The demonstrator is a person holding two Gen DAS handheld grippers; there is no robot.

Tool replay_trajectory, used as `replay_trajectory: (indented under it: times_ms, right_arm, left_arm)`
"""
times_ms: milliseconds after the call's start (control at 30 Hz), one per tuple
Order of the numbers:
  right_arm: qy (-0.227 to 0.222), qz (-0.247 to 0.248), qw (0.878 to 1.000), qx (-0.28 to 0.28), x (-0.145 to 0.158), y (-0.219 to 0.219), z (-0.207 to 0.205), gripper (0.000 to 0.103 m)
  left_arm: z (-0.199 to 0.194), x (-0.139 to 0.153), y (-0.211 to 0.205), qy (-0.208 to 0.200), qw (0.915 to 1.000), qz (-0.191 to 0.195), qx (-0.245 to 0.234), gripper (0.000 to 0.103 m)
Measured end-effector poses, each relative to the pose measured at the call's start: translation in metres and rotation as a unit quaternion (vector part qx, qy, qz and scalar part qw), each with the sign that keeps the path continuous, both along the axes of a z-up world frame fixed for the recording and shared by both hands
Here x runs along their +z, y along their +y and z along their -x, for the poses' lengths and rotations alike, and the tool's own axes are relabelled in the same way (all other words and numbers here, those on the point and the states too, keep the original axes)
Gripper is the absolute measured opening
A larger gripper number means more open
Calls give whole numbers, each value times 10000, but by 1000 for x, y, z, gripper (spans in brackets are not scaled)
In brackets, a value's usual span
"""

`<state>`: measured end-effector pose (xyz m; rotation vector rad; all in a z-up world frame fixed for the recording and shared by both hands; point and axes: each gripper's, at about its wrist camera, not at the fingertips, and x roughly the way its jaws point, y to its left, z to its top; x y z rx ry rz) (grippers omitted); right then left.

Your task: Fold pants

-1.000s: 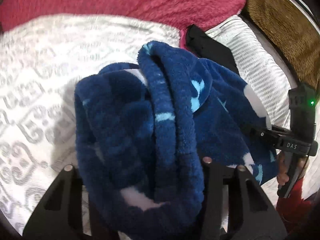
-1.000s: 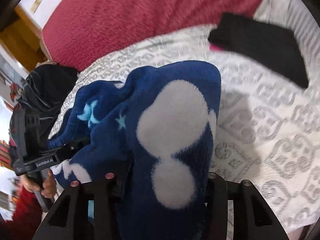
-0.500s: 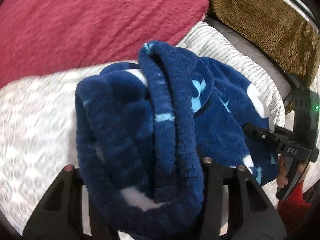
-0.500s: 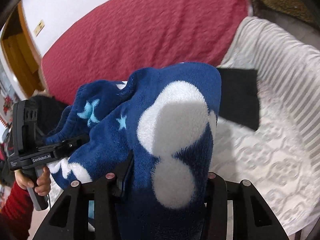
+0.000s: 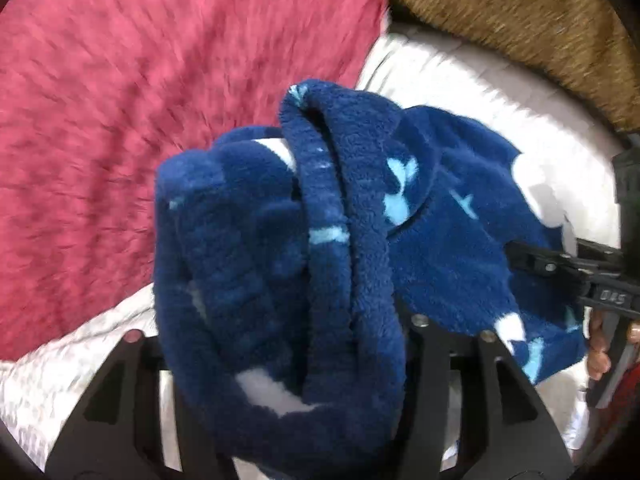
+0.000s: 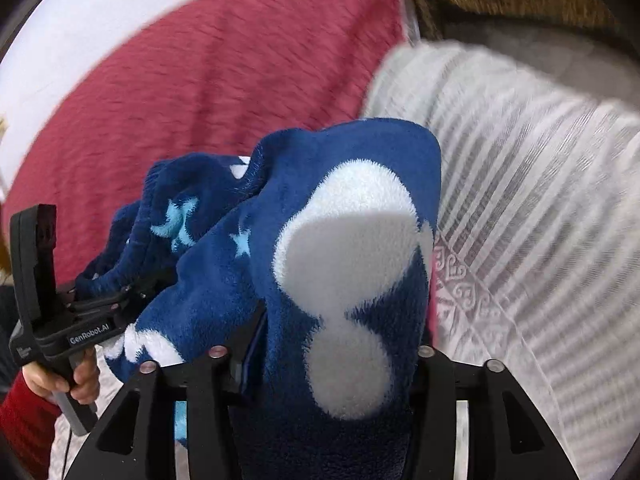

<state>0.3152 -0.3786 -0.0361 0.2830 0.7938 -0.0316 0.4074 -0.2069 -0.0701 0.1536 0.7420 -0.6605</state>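
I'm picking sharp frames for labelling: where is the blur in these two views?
Left wrist view: red blanket streaked with motion blur, blue pants sharp. Right wrist view: striped cover smeared, pants and left tool crisp.

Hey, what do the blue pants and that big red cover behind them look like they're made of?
The blue pants look like thick plush fleece: a fuzzy, matte pile with soft-edged white patches and pale blue stars, bunching in fat rolls where both grippers pinch them. The red cover seems a matte textile with fine ridged lines, perhaps quilted or crinkled cotton; motion blur leaves that open.
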Motion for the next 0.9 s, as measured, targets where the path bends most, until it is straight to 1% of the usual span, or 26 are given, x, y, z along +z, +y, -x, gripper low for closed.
replay_trajectory:
  times_ms: [33,67,100,133,167,200,267,300,333,367,400,433,467,500,567,600,667,700,800,900]
  right_arm:
    - [205,43,9998,-59,-18,-8,-14,59]
    - [624,140,9977,-218,-46,-17,-31,63]
    - [789,99,9964,-303,-61,-21,-36,67]
    - [694,-28,9968,-391,-67,-25,-33,74]
    - [537,-78,9972,-515,-66,-27,-26,79]
    - [450,76,9973,-579,-59,-23,-19,80]
    - [343,668,9952,-634,-40,-9,-5,80]
    - [243,1030,9920,-684,-26,1,6,80]
    - [162,1237,9898,-688,-16,5,11,80]
    - [54,1343,9889,-626,-2,13,22,80]
    - [-82,1344,9895,-532,13,21,38,80]
    - [-163,1319,9900,-476,24,28,51,80]
    - [-248,1280,9905,-438,40,37,71,80]
    - [-298,1254,9907,-444,48,36,84,80]
    - [-421,1194,9907,-490,73,47,112,83]
    - [-442,1174,9908,-498,82,53,125,83]
    - [-459,1129,9914,-481,97,65,158,84]
    - [-450,1119,9915,-486,102,68,166,84]
    - [-439,1106,9914,-553,119,87,204,84]
    - [-481,1065,9908,-681,133,97,236,84]
  left_arm:
    - [-17,-22,-11,116,9993,-317,138,64]
    - [-28,-44,-20,258,9978,-562,219,69]
    - [-30,-51,-21,234,9979,-543,278,77]
    - [-26,-51,-18,-9,9979,-443,475,85]
    - [-22,-48,-16,-115,9975,-445,539,85]
    - [-12,-39,-14,-291,9965,-543,560,85]
    - [8,-25,-13,-680,9920,-901,563,85]
    - [25,-12,-11,-1064,9856,-1147,640,85]
    - [42,0,-7,-1360,9796,-1283,733,85]
    - [56,11,-2,-1525,9761,-1331,787,85]
    - [80,28,4,-1629,9754,-1267,778,85]
    - [94,40,9,-1636,9768,-1170,732,85]
    - [115,55,16,-1631,9790,-1018,684,85]
    - [129,63,20,-1624,9801,-917,672,85]
    - [172,86,31,-1514,9843,-647,641,85]
    - [178,90,24,-1466,9854,-599,627,85]
    - [214,102,31,-1326,9881,-492,609,85]
    - [221,104,24,-1296,9887,-458,604,85]
    - [263,114,35,-1180,9905,-317,628,85]
    - [291,125,44,-1177,9908,-236,621,85]
